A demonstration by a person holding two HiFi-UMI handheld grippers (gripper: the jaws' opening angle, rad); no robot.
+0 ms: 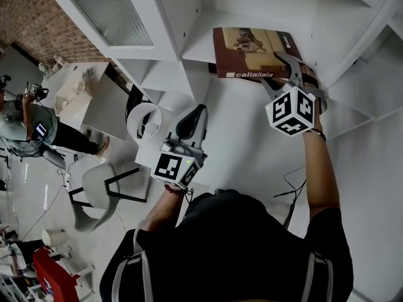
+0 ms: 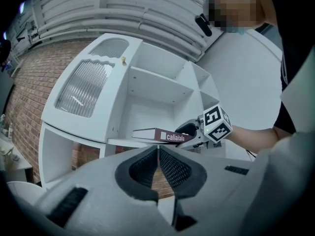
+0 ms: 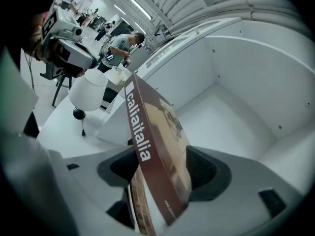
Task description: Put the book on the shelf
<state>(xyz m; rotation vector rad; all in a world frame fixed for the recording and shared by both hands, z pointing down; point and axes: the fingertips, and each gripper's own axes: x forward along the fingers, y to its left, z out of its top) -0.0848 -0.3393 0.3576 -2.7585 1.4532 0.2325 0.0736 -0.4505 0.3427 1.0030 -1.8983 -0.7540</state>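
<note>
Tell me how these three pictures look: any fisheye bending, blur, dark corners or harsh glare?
Head view: evenly lit, no glare, book sharp. Left gripper view: strong fisheye bows the white shelf unit, corners black. Right gripper view: same fisheye, black corners, the book's near end blurred.

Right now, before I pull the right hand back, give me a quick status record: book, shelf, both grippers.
book: brown cover, lying flat on the shelf, spine facing out
shelf: white open compartment; the book sits near its front edge
right gripper: jaws apart, one end of the book between them, pads not clamping it
left gripper: jaws together, nothing between them, away from the shelf
task status: book looks placed; right gripper not yet withdrawn
</note>
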